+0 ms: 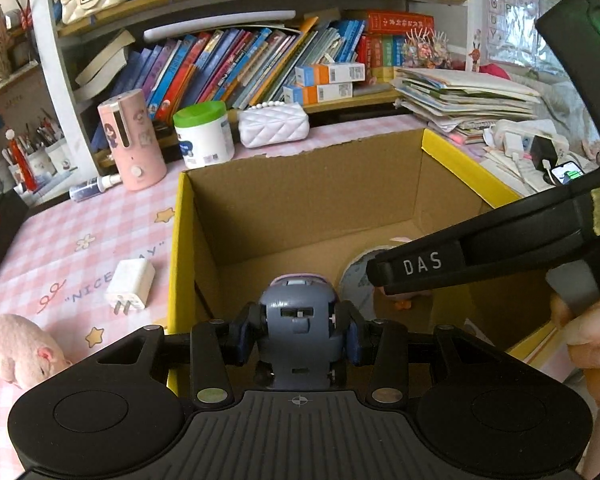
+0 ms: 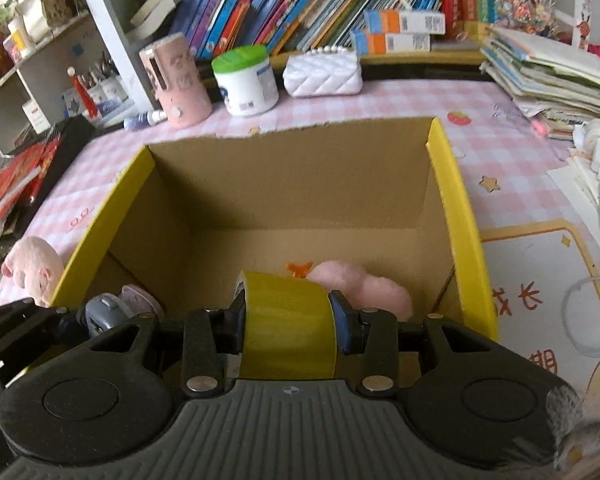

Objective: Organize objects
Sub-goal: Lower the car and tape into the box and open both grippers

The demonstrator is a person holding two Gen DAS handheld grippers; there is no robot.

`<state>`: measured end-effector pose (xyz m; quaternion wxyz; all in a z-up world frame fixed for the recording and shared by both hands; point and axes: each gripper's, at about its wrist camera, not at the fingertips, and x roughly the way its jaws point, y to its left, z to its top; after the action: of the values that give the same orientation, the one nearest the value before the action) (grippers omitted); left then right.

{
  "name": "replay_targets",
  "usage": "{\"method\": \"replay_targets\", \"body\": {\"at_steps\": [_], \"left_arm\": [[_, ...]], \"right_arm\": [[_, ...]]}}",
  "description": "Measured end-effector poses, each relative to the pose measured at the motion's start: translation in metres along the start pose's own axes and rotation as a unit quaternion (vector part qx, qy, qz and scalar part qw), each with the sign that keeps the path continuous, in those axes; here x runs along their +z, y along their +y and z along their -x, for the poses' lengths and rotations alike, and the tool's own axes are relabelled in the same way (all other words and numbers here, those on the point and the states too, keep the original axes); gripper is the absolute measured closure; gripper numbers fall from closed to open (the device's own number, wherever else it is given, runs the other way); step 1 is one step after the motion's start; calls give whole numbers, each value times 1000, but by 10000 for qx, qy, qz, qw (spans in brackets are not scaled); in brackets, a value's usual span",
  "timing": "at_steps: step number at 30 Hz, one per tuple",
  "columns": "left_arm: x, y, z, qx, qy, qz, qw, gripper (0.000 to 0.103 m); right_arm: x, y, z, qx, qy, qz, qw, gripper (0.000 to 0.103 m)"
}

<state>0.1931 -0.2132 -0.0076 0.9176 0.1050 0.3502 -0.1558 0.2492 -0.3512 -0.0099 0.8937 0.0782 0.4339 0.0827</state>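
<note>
Left tool (image 1: 300, 330): jaws drawn in, pads (image 1: 242, 334) pressed on both flanks of a grey object; pointing forward and downward.
Right tool (image 2: 290, 320): jaws drawn in, pads (image 2: 343, 326) clamped on either side of a yellow roll; pointing forward and downward.
Relative position: right tool's black arm reaching in from the right across the left wrist view, slightly ahead of and above the left tool.
Hand (image 1: 592, 332): fingers wrapped on the right tool's handle, at the right edge.
</note>
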Motion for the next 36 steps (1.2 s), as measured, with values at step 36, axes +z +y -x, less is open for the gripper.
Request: {"method": "replay_targets", "body": {"at_steps": [36], "left_arm": [[-35,15,83,209,-664,172,9974,29]], "right_arm": [[-46,12,99,-612,-1249,-546,9888,46]]}}
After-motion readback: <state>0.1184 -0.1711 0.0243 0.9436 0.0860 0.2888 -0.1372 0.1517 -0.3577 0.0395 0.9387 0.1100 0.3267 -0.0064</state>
